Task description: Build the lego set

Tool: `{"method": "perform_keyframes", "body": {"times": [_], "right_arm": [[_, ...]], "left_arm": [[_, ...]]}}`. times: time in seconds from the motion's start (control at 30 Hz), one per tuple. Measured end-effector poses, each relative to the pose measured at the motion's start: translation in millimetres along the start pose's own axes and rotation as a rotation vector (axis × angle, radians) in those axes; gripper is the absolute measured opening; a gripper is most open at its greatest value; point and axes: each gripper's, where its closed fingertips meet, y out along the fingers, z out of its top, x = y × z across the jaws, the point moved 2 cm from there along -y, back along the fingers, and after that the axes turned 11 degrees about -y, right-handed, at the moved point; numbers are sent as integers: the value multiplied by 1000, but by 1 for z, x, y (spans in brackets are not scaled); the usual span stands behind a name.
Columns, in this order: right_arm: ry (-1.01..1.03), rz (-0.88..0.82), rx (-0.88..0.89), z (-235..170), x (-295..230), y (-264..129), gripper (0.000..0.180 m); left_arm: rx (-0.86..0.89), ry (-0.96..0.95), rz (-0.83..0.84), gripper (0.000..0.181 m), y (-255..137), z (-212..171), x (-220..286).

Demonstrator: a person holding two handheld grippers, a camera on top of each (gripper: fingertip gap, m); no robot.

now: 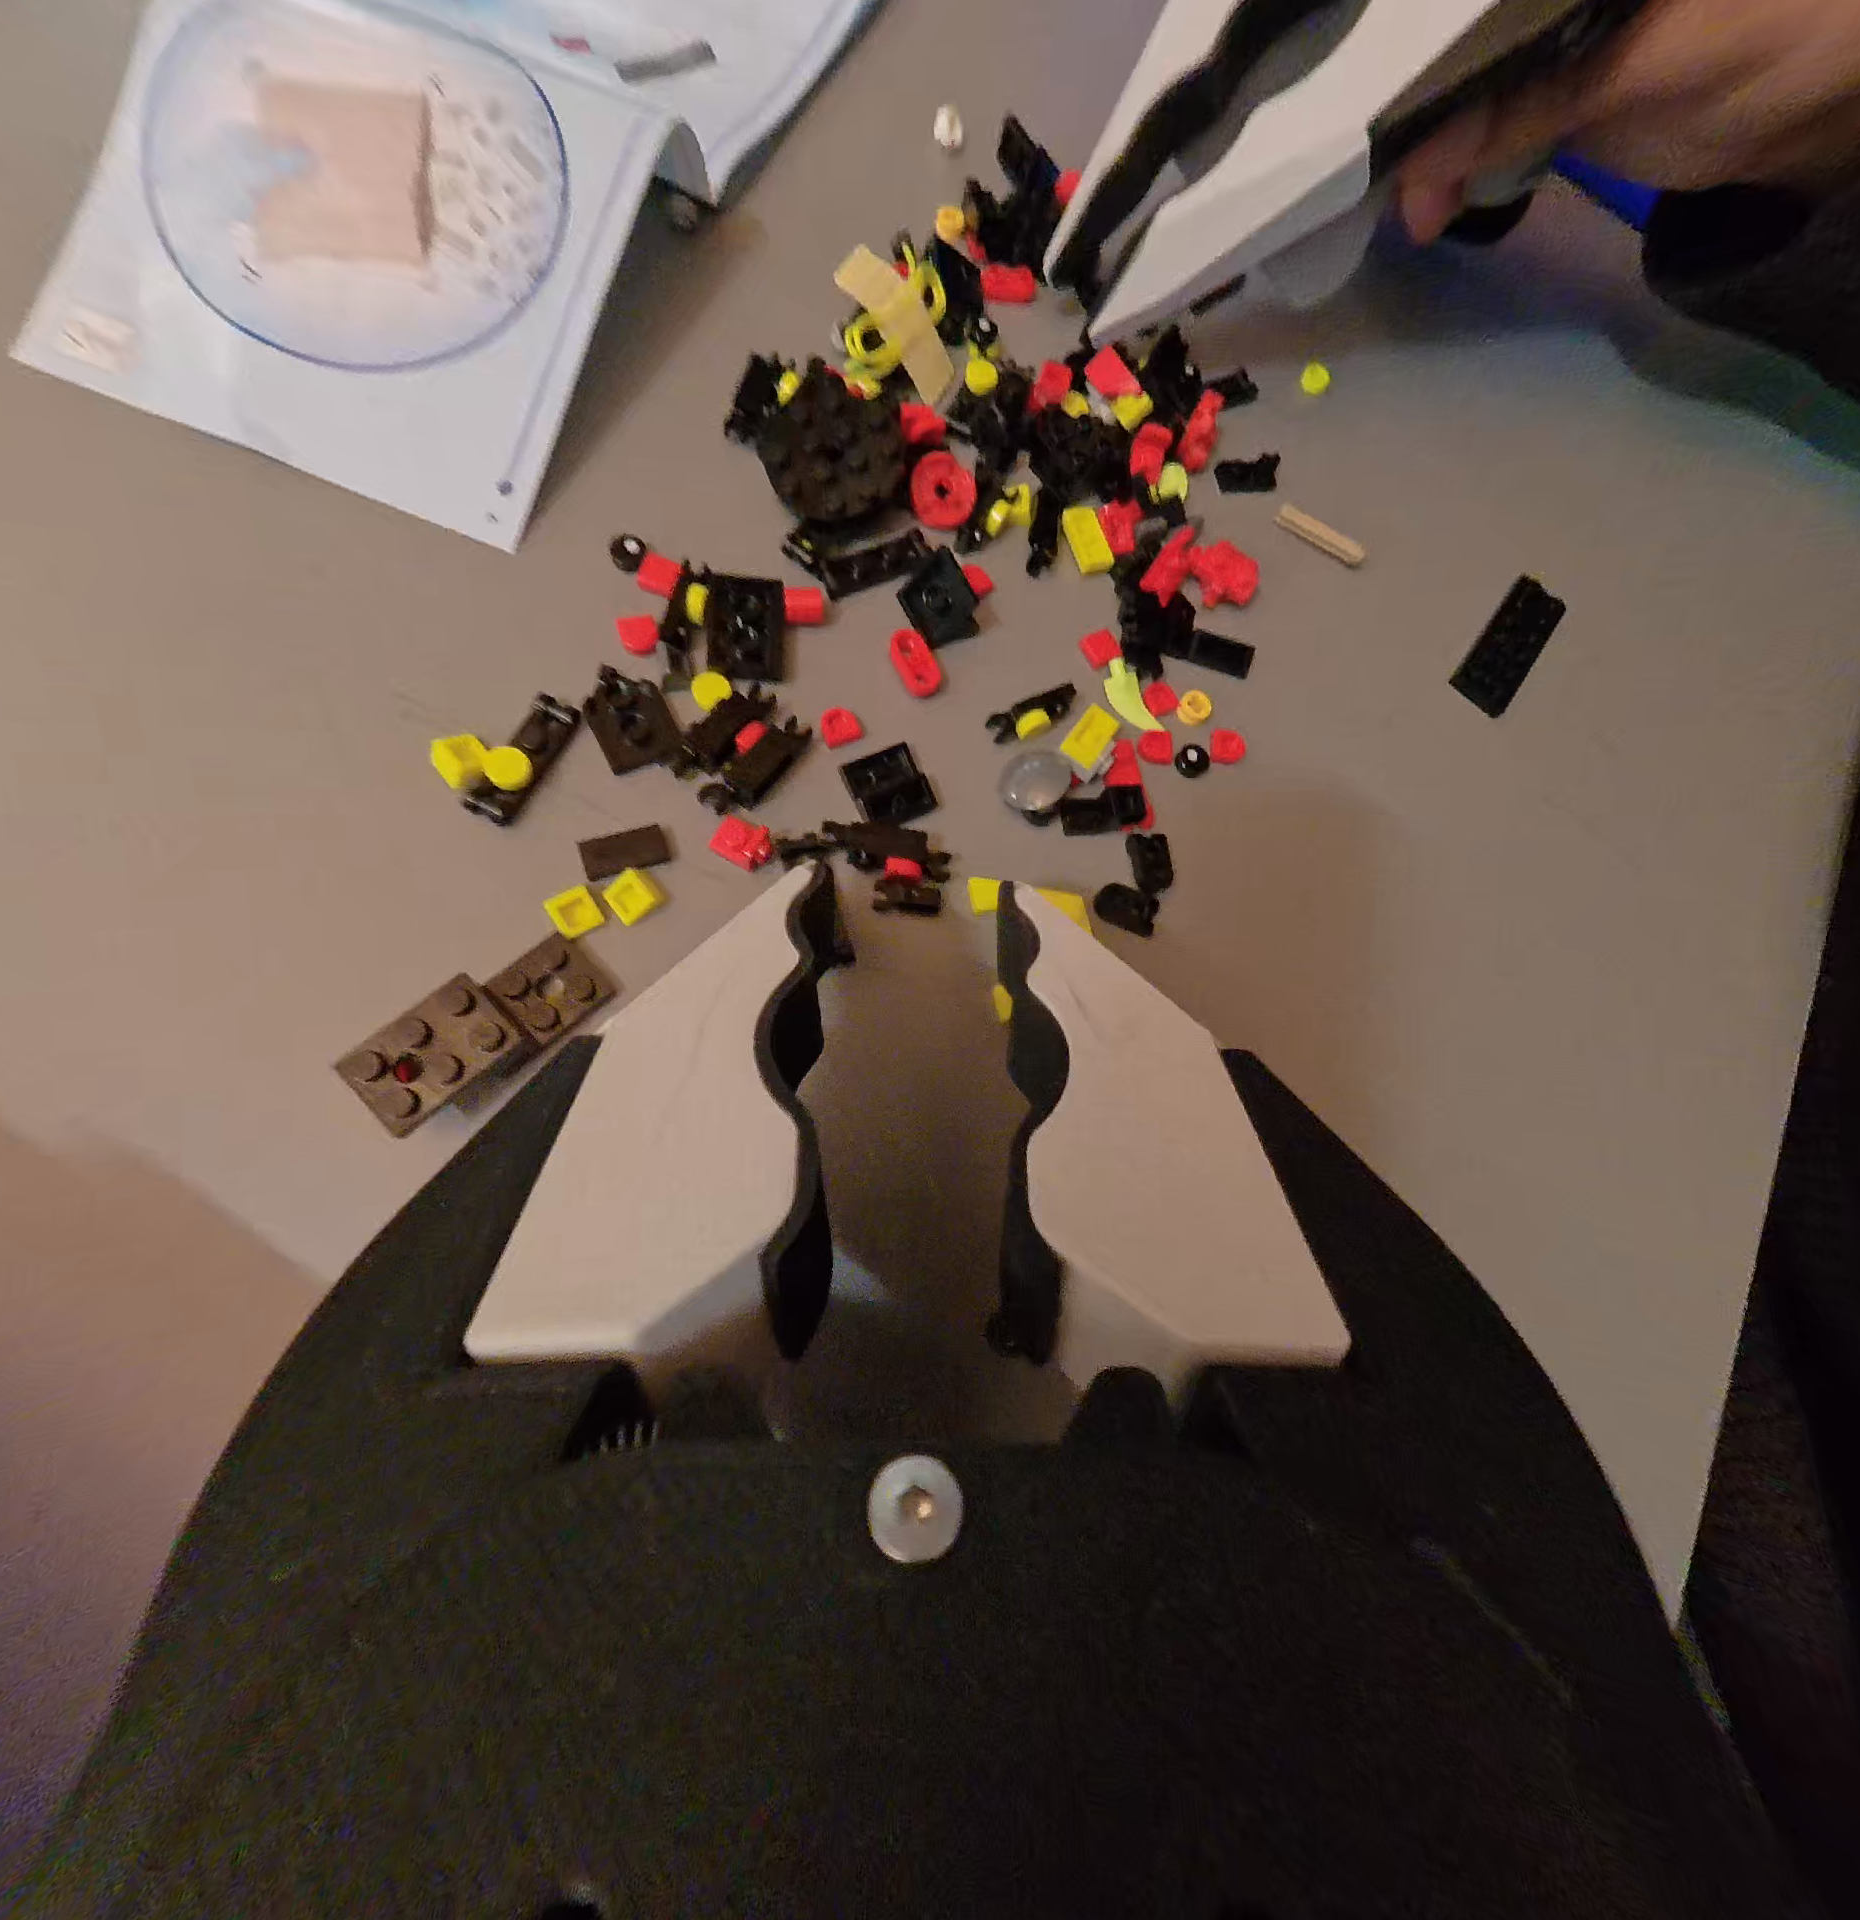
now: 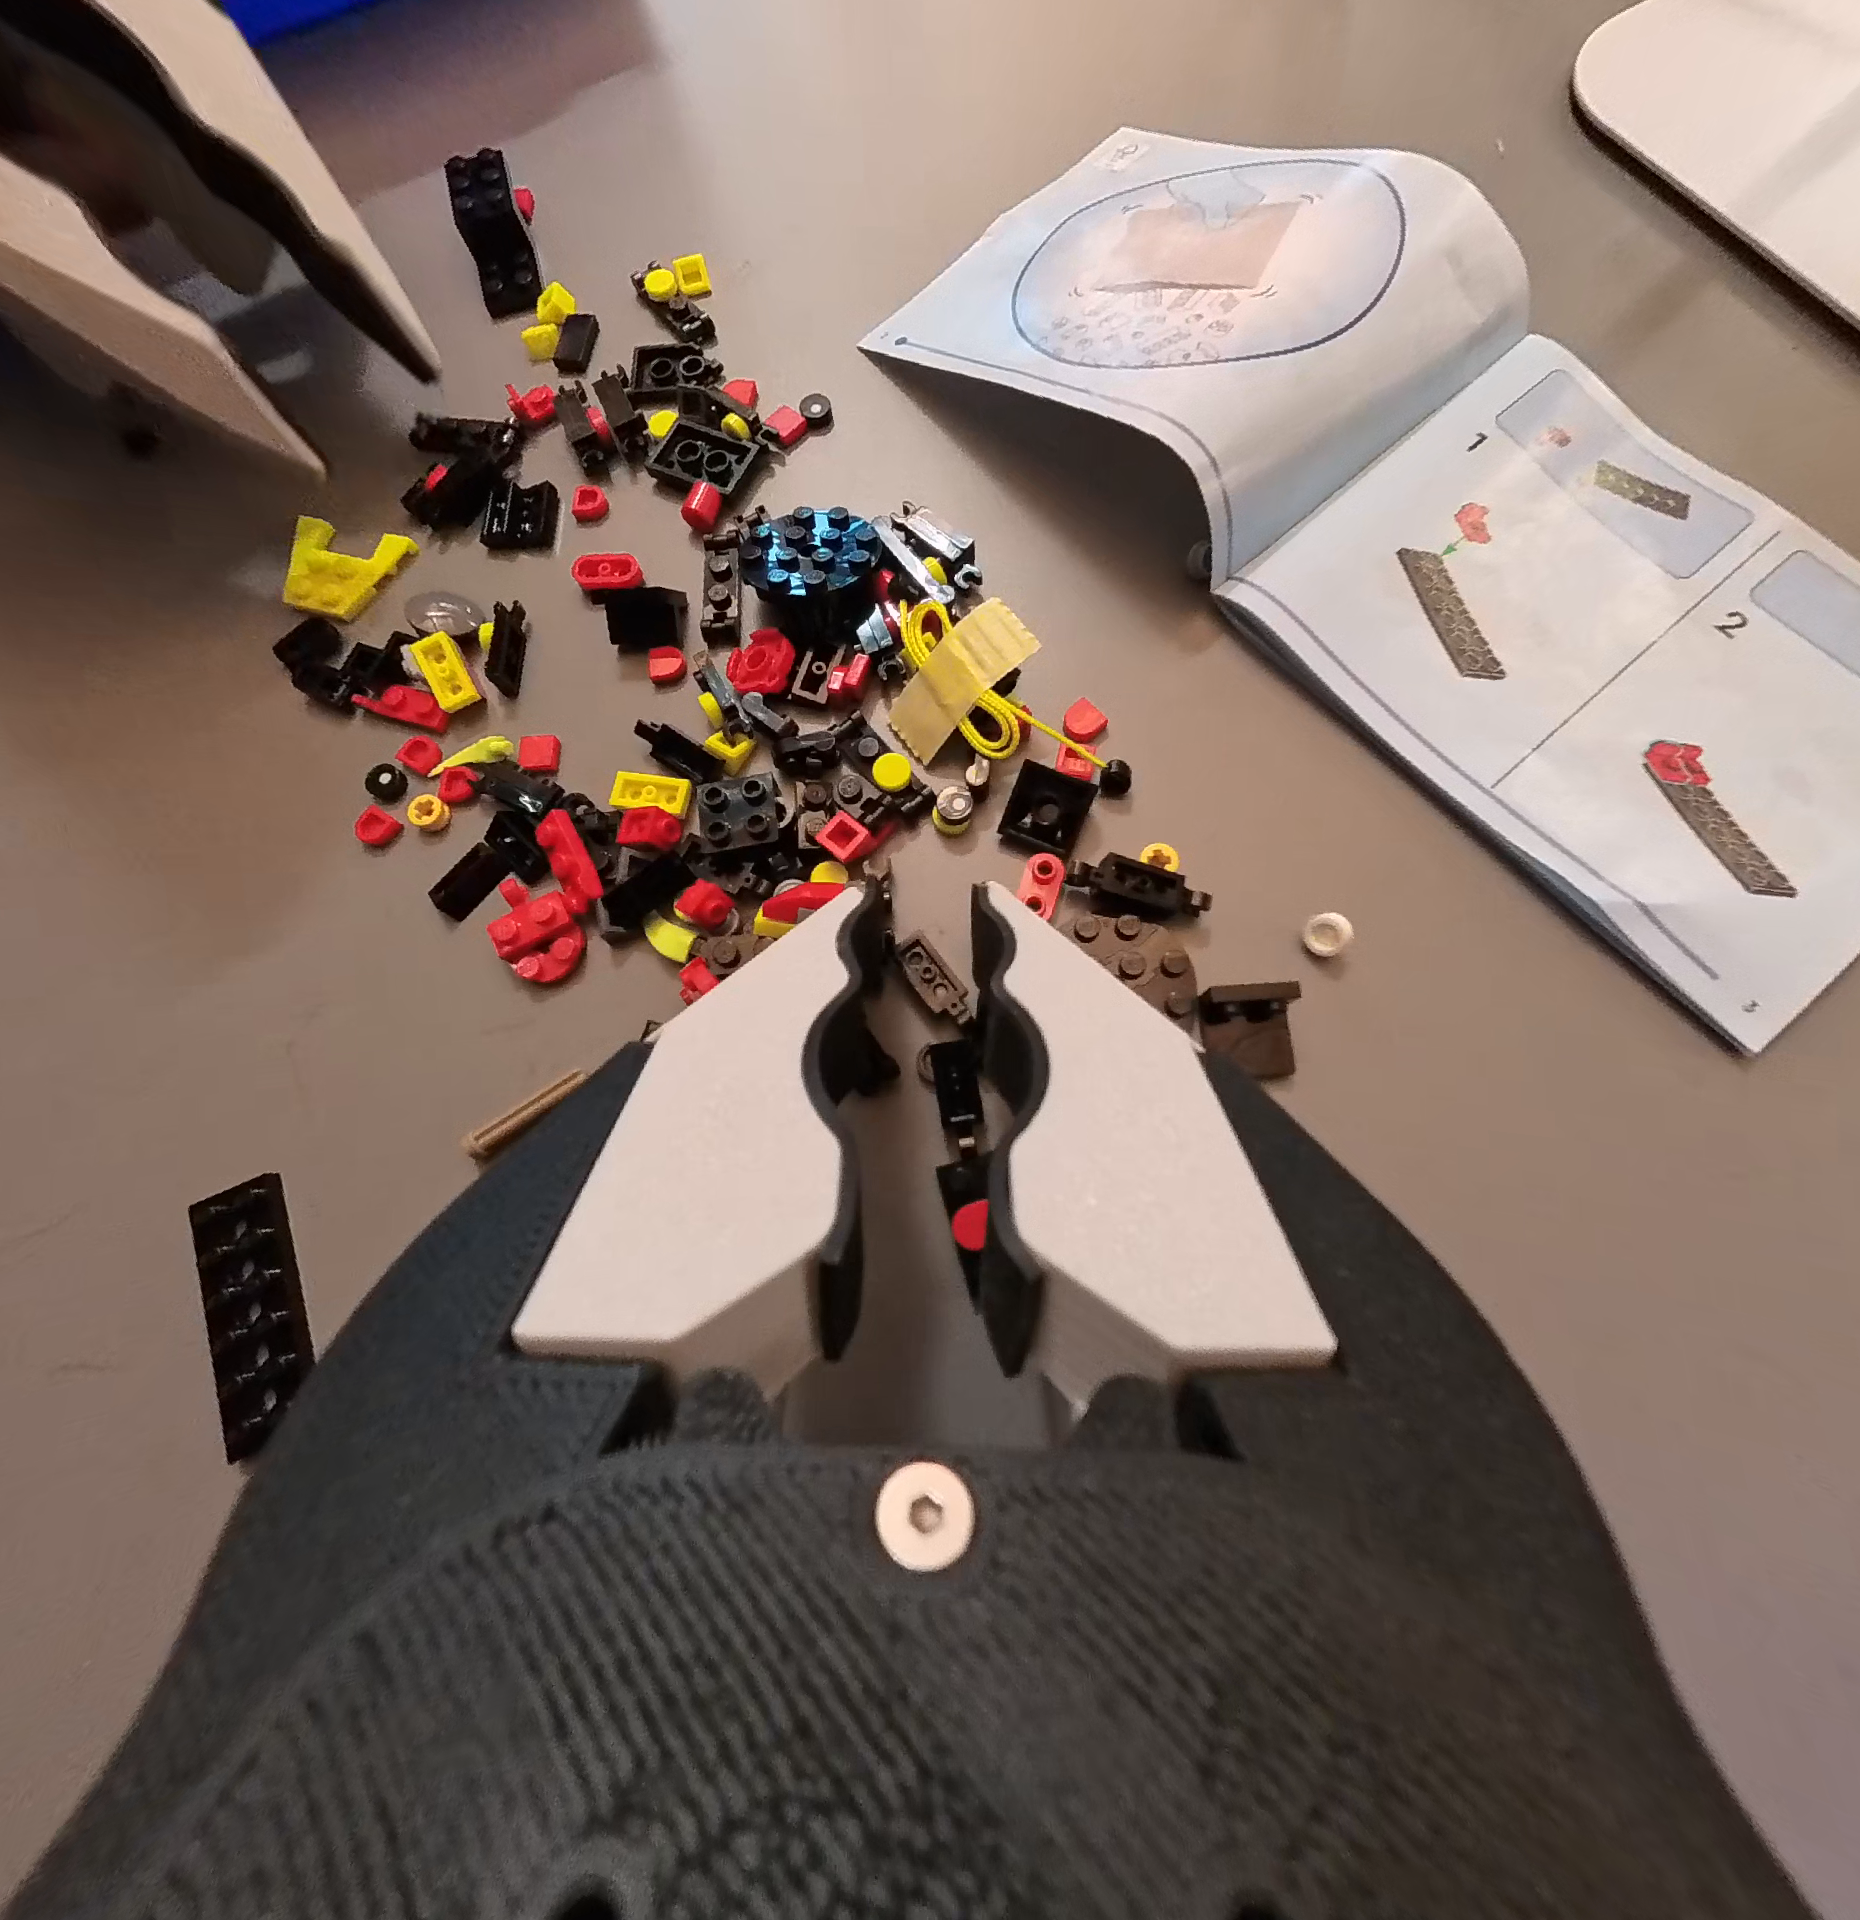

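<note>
Only right wrist view shows white ring (image 2: pixel 1328 932).

The loose bricks (image 2: pixel 697 665) are glossy hard plastic, lying on a smooth matt grey table (image 2: pixel 1321 1299). Just beside the bricks, the booklet (image 2: pixel 1445 582) is thin, slightly shiny paper. Among the bricks, a yellow string (image 2: pixel 967 675) looks like cord.

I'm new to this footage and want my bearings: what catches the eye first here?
A scattered pile of black, red and yellow lego pieces covers the middle of the grey table. An open instruction booklet lies beside it. Both grippers hover open over the pile's edges: the left gripper and the right gripper.
</note>
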Motion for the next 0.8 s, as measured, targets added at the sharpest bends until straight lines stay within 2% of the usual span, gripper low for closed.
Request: {"method": "perform_keyframes", "body": {"times": [0.2, 0.33, 0.43, 0.5, 0.57, 0.8], "right_arm": [[-1, 3, 0, 0, -1, 0, 15], [-2, 5, -1, 0, -1, 1, 15], [-2, 5, -1, 0, -2, 1, 15], [-2, 5, -1, 0, -2, 1, 15], [-1, 6, -1, 0, -1, 1, 15], [-1, 5, 1, 1, -1, 0, 15]], "left_arm": [[105, 0, 63, 22, -8, 16, -10], [23, 18, 156, 28, 0, 3, -21], [-25, 27, 165, 30, 6, -3, -21], [-31, 37, 177, 26, 7, -4, -21], [-29, 41, 174, 14, 6, -4, -20], [11, 44, 180, 16, 1, 2, -22]]}}
